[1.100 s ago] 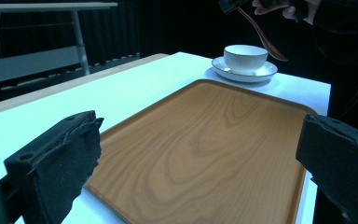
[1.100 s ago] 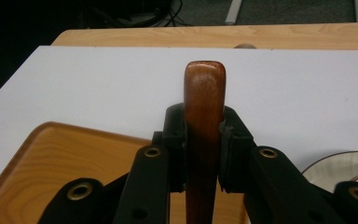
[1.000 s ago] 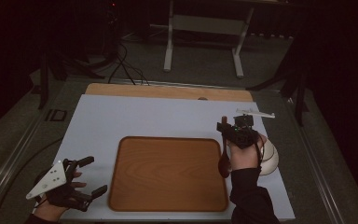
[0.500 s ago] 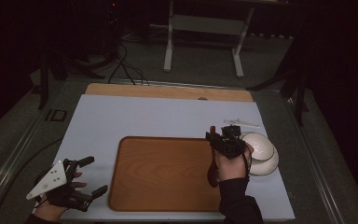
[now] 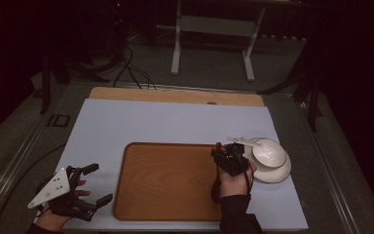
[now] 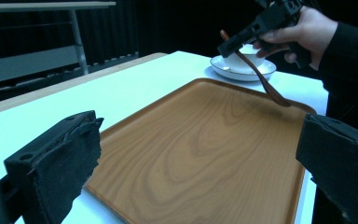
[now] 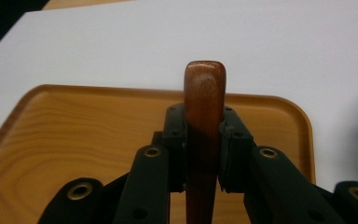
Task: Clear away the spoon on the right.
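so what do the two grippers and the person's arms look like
Both grippers are black with two jaws. The left gripper carries a grey three-cornered plate with small dark dots, and its jaws have rough black padding. The right gripper shows brass-coloured rivets on its linkage. The right forearm wears a dark sleeve.

I see a white table top with a strip of bare light wood along its far edge. A rectangular wooden tray with rounded corners lies flat on the near middle of the table, long side across. Just beside the tray's far right corner, a white saucer rests on the table and carries a white bowl-like cup. Whether saucer and tray touch, I cannot tell. The table stands on a grey floor.
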Available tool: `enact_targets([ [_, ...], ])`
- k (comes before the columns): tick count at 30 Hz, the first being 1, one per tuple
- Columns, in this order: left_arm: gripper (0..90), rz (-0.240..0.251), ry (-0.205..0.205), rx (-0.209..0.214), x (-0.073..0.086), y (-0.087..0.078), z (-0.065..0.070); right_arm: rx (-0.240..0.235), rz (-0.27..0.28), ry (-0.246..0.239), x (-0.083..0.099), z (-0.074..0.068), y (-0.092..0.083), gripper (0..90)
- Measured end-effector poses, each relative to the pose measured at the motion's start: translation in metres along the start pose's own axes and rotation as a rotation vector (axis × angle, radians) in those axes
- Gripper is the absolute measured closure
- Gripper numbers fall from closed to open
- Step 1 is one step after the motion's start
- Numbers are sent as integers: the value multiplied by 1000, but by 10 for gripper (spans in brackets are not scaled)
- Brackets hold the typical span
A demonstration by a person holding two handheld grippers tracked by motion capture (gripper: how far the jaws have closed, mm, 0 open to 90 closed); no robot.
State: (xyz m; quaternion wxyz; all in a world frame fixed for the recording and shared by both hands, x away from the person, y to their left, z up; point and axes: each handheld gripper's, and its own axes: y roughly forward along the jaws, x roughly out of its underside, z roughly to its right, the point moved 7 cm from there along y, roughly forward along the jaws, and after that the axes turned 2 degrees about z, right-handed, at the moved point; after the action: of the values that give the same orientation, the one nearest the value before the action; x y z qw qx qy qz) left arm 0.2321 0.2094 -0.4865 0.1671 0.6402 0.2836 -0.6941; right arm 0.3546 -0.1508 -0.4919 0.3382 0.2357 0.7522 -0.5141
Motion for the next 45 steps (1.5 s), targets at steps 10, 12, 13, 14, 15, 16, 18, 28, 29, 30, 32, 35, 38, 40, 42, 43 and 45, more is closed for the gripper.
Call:
enact_targets([
  [10, 0, -2, -1, 3, 0, 0, 0, 45, -24, 11, 17, 7, 15, 761],
  [12, 0, -3, 0, 3, 0, 0, 0, 50, -25, 13, 19, 8, 17, 761],
  [13, 0, -4, 0, 4, 0, 1, 0, 52, -23, 12, 19, 9, 18, 761],
  [14, 0, -4, 0, 5, 0, 1, 0, 54, -27, 13, 20, 10, 19, 761],
  [15, 0, -5, 2, 6, 1, 1, 1, 56, -25, 18, 21, 10, 20, 761],
  [16, 0, -6, 3, 6, 1, 1, 1, 57, -21, 19, 21, 10, 21, 761],
  [18, 0, -6, 2, 6, 1, 1, 1, 59, -19, 23, 22, 11, 23, 761],
  [28, 0, -7, 6, 10, 1, 0, 1, 75, -17, 53, 28, 16, 37, 758],
  [29, 0, -8, 6, 10, 1, 0, 1, 80, -15, 53, 28, 17, 39, 757],
  [30, 0, -8, 6, 10, 1, 0, 1, 79, -18, 56, 29, 18, 41, 757],
  [32, 0, -8, 6, 9, 1, 1, 1, 82, -18, 59, 29, 19, 43, 757],
  [35, 0, -13, 9, 10, 1, 1, 2, 82, -21, 82, 32, 23, 51, 757],
  [38, 0, -14, 10, 11, 2, 1, 2, 81, -22, 97, 35, 27, 55, 756],
  [40, 0, -15, 11, 12, 2, 1, 2, 85, -21, 103, 36, 29, 57, 755],
  [42, 0, -15, 12, 13, 2, 1, 2, 87, -22, 112, 38, 31, 59, 754],
  [43, 0, -16, 13, 13, 2, 1, 2, 88, -21, 114, 39, 32, 60, 754],
  [45, 0, -17, 14, 14, 2, 1, 2, 89, -29, 112, 40, 33, 62, 752],
])
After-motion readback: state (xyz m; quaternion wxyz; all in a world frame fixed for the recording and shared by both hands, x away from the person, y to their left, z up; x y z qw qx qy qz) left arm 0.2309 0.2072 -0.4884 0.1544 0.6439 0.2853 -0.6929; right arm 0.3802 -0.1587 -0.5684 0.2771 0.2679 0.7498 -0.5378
